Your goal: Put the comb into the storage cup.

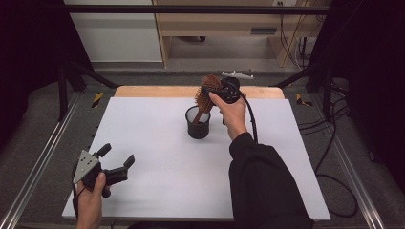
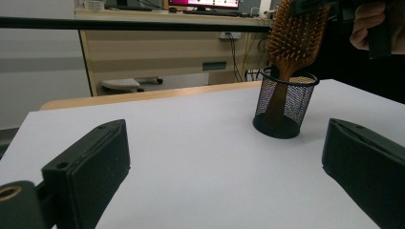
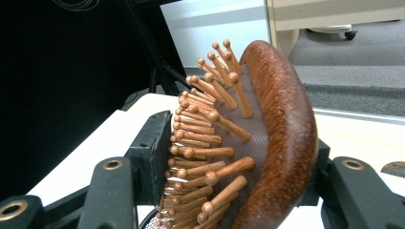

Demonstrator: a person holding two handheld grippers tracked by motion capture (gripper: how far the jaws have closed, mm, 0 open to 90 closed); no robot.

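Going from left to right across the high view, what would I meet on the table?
Left gripper in the person's hand → black mesh cup → wooden hairbrush standing in it → right gripper, clamped on the brush head.

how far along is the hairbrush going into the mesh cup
Mostly done: the hairbrush stands handle-down inside the mesh cup. In hand: the right gripper clamps the brush head. Left: let go and pull away. The left gripper waits open, near the table's front corner.

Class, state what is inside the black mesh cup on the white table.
The black mesh cup holds the wooden paddle hairbrush handle-down. The handle's lower end shows only dimly through the mesh.
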